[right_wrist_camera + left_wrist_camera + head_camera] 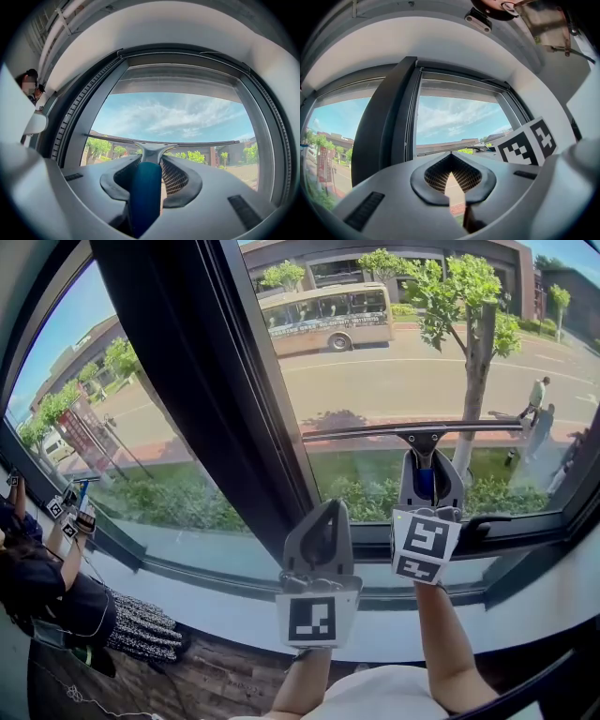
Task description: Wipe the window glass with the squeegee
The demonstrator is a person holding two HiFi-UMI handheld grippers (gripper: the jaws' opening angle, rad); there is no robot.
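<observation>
My R gripper (429,472) clamps the squeegee (375,431) handle, blade seems on the window glass (375,371), low part. L gripper (325,519) closed, empty. Wiping stroke in hand, I think; next needs even pressure down to the frame.

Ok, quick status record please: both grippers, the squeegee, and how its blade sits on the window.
right gripper: jaws shut on the squeegee's handle
blue-handled squeegee with long black blade: blade level across the right pane, above the sill
window glass: blade lies at it; contact not certain
left gripper: jaws together, nothing between them, held low beside the right one
dark window post: left of the blade
</observation>
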